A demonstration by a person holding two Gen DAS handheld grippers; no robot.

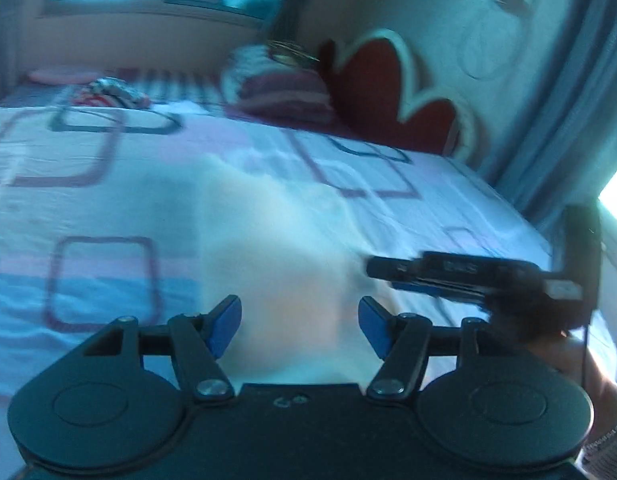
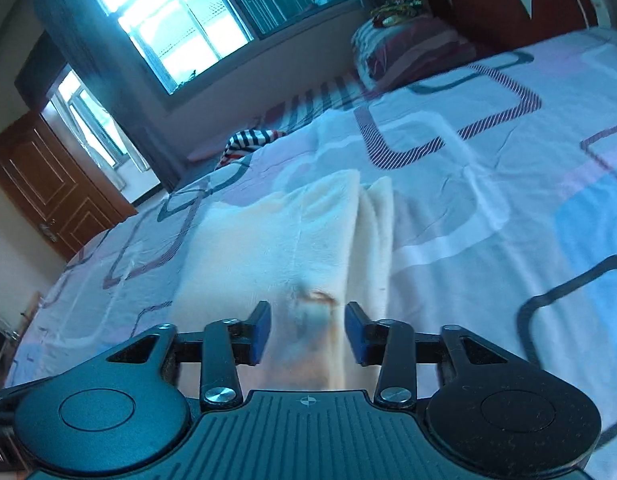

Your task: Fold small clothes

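A small cream garment (image 1: 268, 240) lies on the patterned bedsheet (image 1: 88, 200), blurred in the left wrist view. My left gripper (image 1: 300, 326) hovers at its near edge, open, its blue pads apart and touching nothing. In the right wrist view the cream garment (image 2: 276, 232) shows a lengthwise fold along its right side and an orange-brown mark near its close end. My right gripper (image 2: 308, 332) is open with that end lying between its pads, and neither pad presses on it. The right gripper (image 1: 376, 270) also appears blurred at the right of the left wrist view.
A striped bundle of clothes (image 1: 108, 94) (image 2: 248, 140) lies far across the bed. Pillows (image 1: 284, 92) and a red headboard (image 1: 380, 92) stand at the bed's head. A blue curtain (image 1: 568, 120) hangs on the right, and a wooden door (image 2: 48, 184) is far left.
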